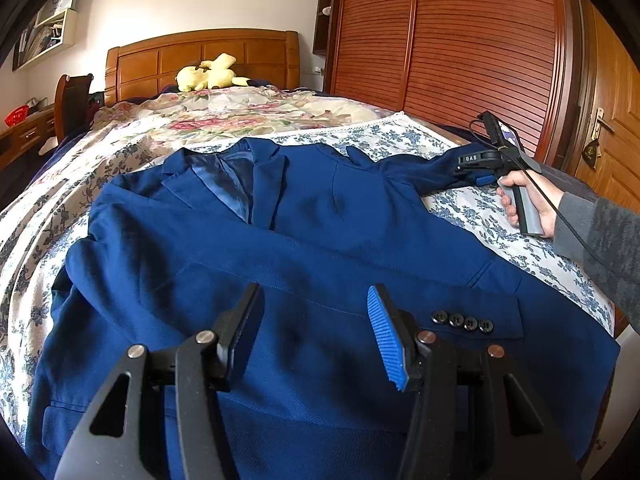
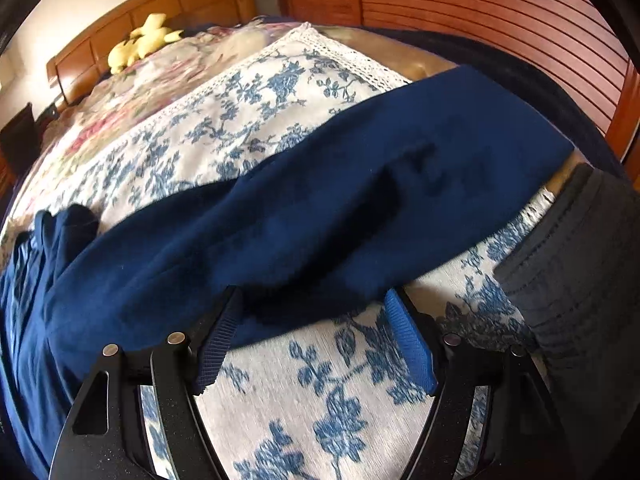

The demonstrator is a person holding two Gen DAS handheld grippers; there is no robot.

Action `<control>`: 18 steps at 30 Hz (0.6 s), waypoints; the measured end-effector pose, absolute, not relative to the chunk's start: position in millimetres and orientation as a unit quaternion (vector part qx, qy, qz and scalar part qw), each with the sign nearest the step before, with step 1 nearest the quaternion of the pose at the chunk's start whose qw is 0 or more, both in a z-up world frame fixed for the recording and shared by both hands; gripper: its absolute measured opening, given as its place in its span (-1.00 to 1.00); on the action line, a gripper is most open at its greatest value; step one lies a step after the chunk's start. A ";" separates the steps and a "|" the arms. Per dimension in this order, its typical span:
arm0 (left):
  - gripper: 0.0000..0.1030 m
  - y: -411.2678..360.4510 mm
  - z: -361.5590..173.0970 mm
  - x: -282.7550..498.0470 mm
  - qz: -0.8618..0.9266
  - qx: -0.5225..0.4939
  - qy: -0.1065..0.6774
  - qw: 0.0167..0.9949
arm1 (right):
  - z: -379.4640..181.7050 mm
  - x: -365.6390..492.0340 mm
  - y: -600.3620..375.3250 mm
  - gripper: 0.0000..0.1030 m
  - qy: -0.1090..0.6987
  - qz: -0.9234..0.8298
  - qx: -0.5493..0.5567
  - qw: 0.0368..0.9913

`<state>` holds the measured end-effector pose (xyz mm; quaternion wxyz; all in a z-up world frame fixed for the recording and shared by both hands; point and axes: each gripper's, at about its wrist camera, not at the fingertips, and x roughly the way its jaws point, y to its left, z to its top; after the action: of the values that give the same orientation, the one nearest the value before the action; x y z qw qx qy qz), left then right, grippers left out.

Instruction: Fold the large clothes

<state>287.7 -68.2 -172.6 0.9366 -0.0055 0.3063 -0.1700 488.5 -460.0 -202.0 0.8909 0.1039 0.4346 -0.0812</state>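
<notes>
One bed [image 1: 500,216] filling the room, dressed in a white spread with blue flowers, lace trim along its far edge. Beyond that, a second cover [image 1: 224,110] in pink and red florals, running up to one wooden headboard [image 1: 208,60]. One yellow plush toy [image 1: 210,74] slumped against it. Off to the right, a wardrobe [image 1: 448,36] with slatted reddish-brown doors; further right, one wooden door, brass handle [image 1: 602,120] showing. Over on the left, wall shelves [image 1: 52,28], a chair back, a red basket [image 1: 17,115] on a desk.

One blue blazer [image 1: 304,216] spread face up across the floral spread, lapels toward the headboard, pale lining showing at the collar. Four dark buttons [image 1: 463,321] in a row on the near cuff, that sleeve folded across the body. Far sleeve [image 2: 360,184] stretched out toward the wardrobe side.

Two grippers in play. Left gripper [image 1: 316,336] hovering over the blazer's lower front, fingers spread wide, nothing between them. Right gripper [image 2: 310,340] low at the bed's edge, fingers wide apart too, sleeve edge lying between the tips, not pinched. From the left wrist view, right hand [image 1: 528,200] wrapped round the grey handle, grey knit cuff [image 2: 580,264] alongside.
</notes>
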 end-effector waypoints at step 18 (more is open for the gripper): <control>0.02 -69.3 -173.4 285.8 -0.168 0.004 0.305 0.937 | -101.5 450.7 -367.2 -0.98 0.317 0.059 -0.009 0.946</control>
<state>285.8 -69.3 -173.4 0.9374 0.0037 0.3051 -0.1677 450.7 -367.2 -101.5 0.9465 -0.0086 0.3172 0.0591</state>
